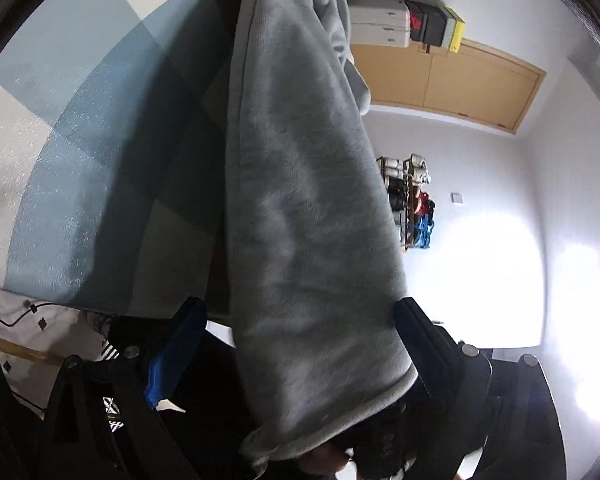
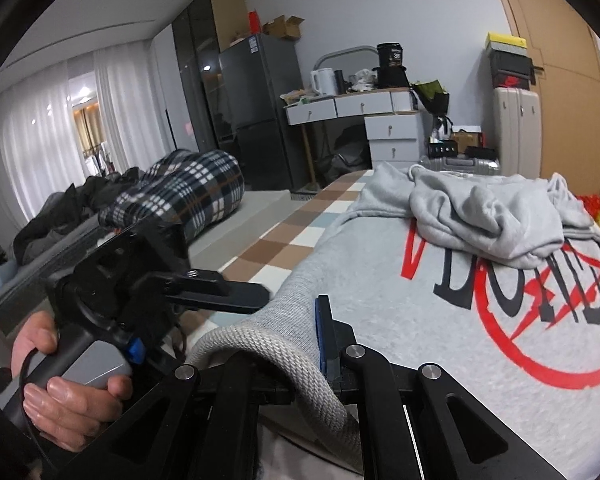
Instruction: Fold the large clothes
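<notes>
A grey sweatshirt (image 2: 420, 280) with a red and black print lies on the bed, its hood (image 2: 488, 208) bunched on top. In the right wrist view my right gripper (image 2: 308, 344) is shut on the ribbed cuff (image 2: 268, 344) of a sleeve, with the blue pad against the cloth. To the left a hand (image 2: 72, 392) holds my left gripper, one finger (image 2: 228, 291) reaching to the sleeve. In the left wrist view the grey sleeve (image 1: 308, 200) runs between the fingers of my left gripper (image 1: 300, 312). That gripper is open wide, its blue pad (image 1: 176, 352) clear of the cloth.
A checked cover (image 2: 296, 220) lies on the bed. A rolled plaid blanket (image 2: 188, 192) sits to the left. Behind stand a dark fridge (image 2: 260, 112), a cluttered white desk (image 2: 380, 120), a suitcase (image 2: 516, 128) and a wooden door (image 1: 460, 80).
</notes>
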{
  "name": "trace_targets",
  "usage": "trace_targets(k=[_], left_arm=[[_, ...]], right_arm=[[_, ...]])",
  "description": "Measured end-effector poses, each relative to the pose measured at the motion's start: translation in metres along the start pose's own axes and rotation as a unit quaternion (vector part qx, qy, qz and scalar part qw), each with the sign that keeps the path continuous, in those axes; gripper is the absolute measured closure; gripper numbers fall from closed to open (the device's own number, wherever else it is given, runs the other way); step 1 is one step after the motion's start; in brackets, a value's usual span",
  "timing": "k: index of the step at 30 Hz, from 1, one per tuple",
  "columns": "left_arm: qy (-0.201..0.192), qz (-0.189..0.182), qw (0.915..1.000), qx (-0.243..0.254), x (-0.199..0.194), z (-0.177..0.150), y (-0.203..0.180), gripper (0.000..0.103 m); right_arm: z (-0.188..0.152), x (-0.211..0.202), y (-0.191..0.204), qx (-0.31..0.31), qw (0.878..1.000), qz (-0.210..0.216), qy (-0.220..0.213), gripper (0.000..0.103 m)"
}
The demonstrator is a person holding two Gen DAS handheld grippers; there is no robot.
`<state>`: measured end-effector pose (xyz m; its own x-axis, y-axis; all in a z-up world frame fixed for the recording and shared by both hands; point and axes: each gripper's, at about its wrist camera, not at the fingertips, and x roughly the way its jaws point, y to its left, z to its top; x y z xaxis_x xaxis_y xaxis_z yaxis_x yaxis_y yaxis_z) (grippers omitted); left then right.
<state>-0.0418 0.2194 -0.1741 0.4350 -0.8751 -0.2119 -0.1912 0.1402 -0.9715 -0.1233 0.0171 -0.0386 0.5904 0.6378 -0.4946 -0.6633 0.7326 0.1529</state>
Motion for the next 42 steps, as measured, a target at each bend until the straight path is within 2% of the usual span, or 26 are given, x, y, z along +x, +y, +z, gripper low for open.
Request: trace_targets(k=[3, 7, 8, 9, 10, 12, 14, 15, 18, 22, 24, 26, 30, 31, 32, 34, 35, 36, 37, 38, 40, 42], left_arm=[[-0.002, -0.023, 0.9997, 0.009, -0.009, 0.003, -0.007, 0.011], [-0.051, -0.002, 0.9981, 0.033, -0.029, 0.0, -0.014, 0.012], [-0.051, -0.005, 0.9982, 0.033, -0.031, 0.001, -0.014, 0.018], [-0.046, -0.009, 0.9983, 0.035, -0.032, 0.001, -0.013, 0.03], [-0.041, -0.007, 0.9983, 0.042, -0.032, 0.001, -0.015, 0.035], [-0.036, 0.011, 0.9977, 0.057, -0.031, -0.001, -0.016, 0.049], [-0.022, 0.044, 0.9962, 0.072, -0.027, -0.004, -0.018, 0.081], [-0.019, 0.056, 0.9953, 0.077, -0.025, -0.005, -0.019, 0.09], [-0.026, 0.066, 0.9942, 0.081, -0.027, -0.005, -0.018, 0.097], [-0.033, 0.071, 0.9928, 0.09, -0.034, -0.007, -0.02, 0.098], [-0.038, 0.066, 0.9926, 0.094, -0.035, -0.007, -0.02, 0.099], [-0.049, 0.062, 0.9919, 0.1, -0.039, -0.007, -0.022, 0.099], [-0.053, 0.051, 0.9909, 0.113, -0.036, -0.005, -0.03, 0.099], [-0.052, 0.049, 0.9908, 0.115, -0.034, -0.006, -0.029, 0.099], [-0.05, 0.046, 0.9907, 0.118, -0.033, -0.006, -0.032, 0.099], [-0.049, 0.042, 0.9903, 0.123, -0.029, -0.005, -0.034, 0.099], [-0.047, 0.04, 0.9901, 0.126, -0.028, -0.006, -0.032, 0.099], [-0.046, 0.037, 0.9902, 0.127, -0.028, -0.006, -0.033, 0.099], [-0.045, 0.035, 0.9903, 0.127, -0.027, -0.005, -0.034, 0.099], [-0.045, 0.033, 0.9902, 0.128, -0.027, -0.005, -0.035, 0.099], [-0.046, 0.029, 0.9897, 0.133, -0.03, -0.005, -0.036, 0.099], [-0.047, 0.024, 0.9892, 0.137, -0.033, -0.006, -0.038, 0.101]], right_arm=[[-0.005, 0.003, 0.009, -0.026, 1.0, -0.008, 0.012, 0.096], [-0.012, 0.001, 0.02, -0.062, 0.997, -0.029, 0.02, 0.096], [-0.015, 0.0, 0.021, -0.069, 0.997, -0.033, 0.024, 0.096], [-0.019, 0.0, 0.023, -0.075, 0.996, -0.037, 0.028, 0.096], [-0.022, 0.0, 0.023, -0.078, 0.996, -0.038, 0.03, 0.096], [-0.031, 0.0, 0.026, -0.082, 0.995, -0.037, 0.037, 0.096], [-0.036, 0.001, 0.03, -0.09, 0.994, -0.038, 0.041, 0.096], [-0.038, 0.001, 0.031, -0.093, 0.994, -0.039, 0.041, 0.096], [-0.041, 0.002, 0.032, -0.093, 0.994, -0.037, 0.046, 0.096], [-0.045, 0.002, 0.027, -0.081, 0.995, -0.032, 0.053, 0.093], [-0.046, -0.002, 0.024, -0.072, 0.996, -0.026, 0.054, 0.087], [-0.047, -0.007, 0.021, -0.055, 0.997, -0.018, 0.056, 0.054], [-0.05, -0.031, 0.006, 0.015, 0.999, 0.01, 0.034, 0.037], [-0.051, -0.036, 0.001, 0.038, 0.999, 0.014, 0.032, 0.024], [-0.055, -0.043, -0.006, 0.075, 0.996, 0.024, 0.028, 0.018], [-0.067, -0.053, -0.024, 0.171, 0.982, 0.075, 0.022, 0.012], [-0.073, -0.054, -0.032, 0.218, 0.97, 0.108, 0.022, 0.004], [-0.083, -0.053, -0.042, 0.278, 0.949, 0.147, 0.022, 0.001], [-0.088, -0.05, -0.047, 0.312, 0.935, 0.168, 0.022, 0.0], [-0.095, -0.044, -0.054, 0.357, 0.913, 0.196, 0.025, 0.0], [-0.101, -0.032, -0.065, 0.421, 0.876, 0.234, 0.025, 0.0], [-0.104, -0.02, -0.075, 0.481, 0.834, 0.271, 0.014, 0.0]])
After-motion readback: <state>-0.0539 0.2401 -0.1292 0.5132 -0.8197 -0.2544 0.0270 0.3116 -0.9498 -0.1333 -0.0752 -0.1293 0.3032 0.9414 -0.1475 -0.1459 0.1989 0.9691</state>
